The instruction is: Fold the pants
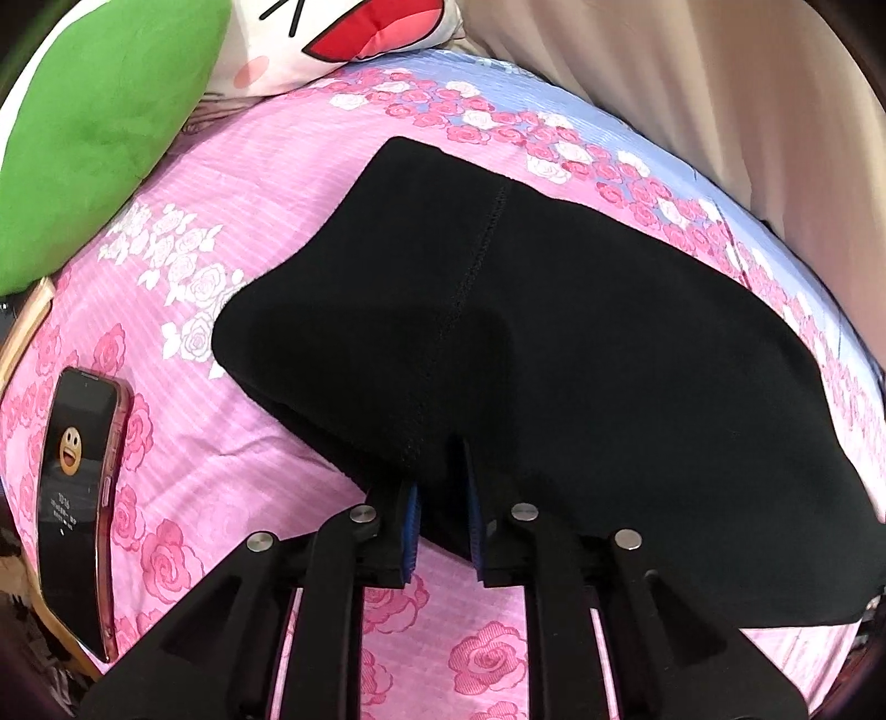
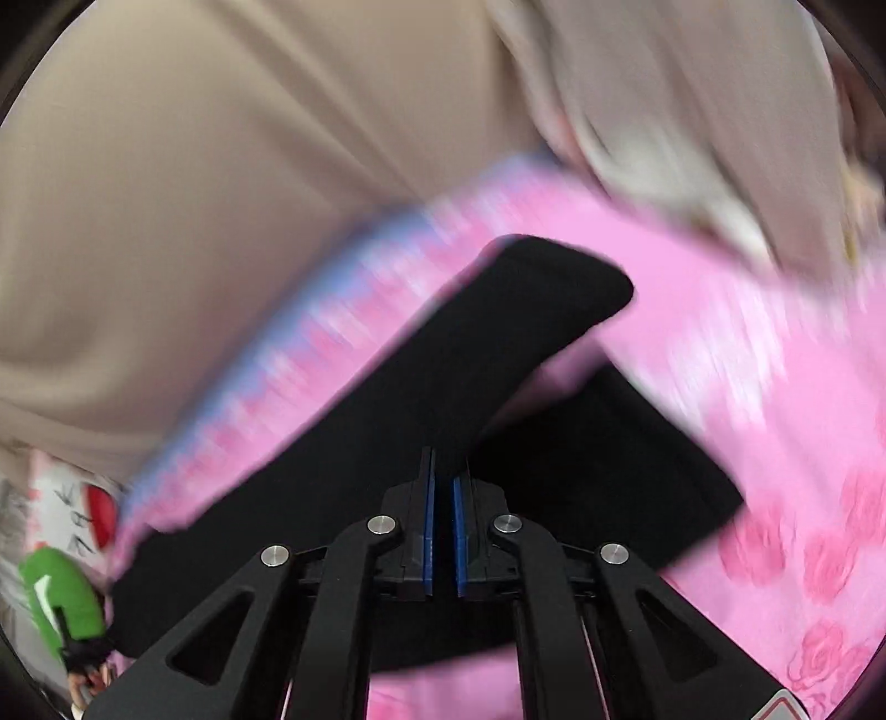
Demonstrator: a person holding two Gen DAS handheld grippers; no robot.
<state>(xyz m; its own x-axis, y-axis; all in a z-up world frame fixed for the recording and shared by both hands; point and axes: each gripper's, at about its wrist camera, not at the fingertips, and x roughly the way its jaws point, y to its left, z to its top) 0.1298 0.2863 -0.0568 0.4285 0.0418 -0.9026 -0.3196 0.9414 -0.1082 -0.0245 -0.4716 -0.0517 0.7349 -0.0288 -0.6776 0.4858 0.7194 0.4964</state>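
Two grippers work over one pair of black pants [image 1: 554, 343] spread on a bed with a pink rose-print sheet [image 1: 266, 232]. In the left wrist view the pants lie across the middle of the sheet, a stitched seam [image 1: 482, 249] running down the upper layer, and one thick folded edge faces the camera. The left gripper [image 1: 440, 471] has its jaws pinched down on that near edge: black cloth fills the narrow gap between the blue pads [image 1: 411, 531], and the fabric lifts slightly where it is caught. A phone [image 1: 80, 493] in a pink case lies face up on the sheet to the left, well apart from the pants, its screen showing a smiling emoji. A green plush cushion [image 1: 105, 127] and a white cushion [image 1: 343, 39] with a red printed mouth sit at the far left of the bed, and a beige curtain [image 1: 692, 94] hangs along the far side.

The right wrist view is smeared by motion. The right gripper [image 2: 446, 471] has its jaws drawn nearly together above the pants, where a leg stretches away to a rounded end near the sheet's blue border [image 2: 288, 332]. Its fingertips sit over black fabric, and it probably pinches a thin layer, though the blur and dark cloth leave that unclear.
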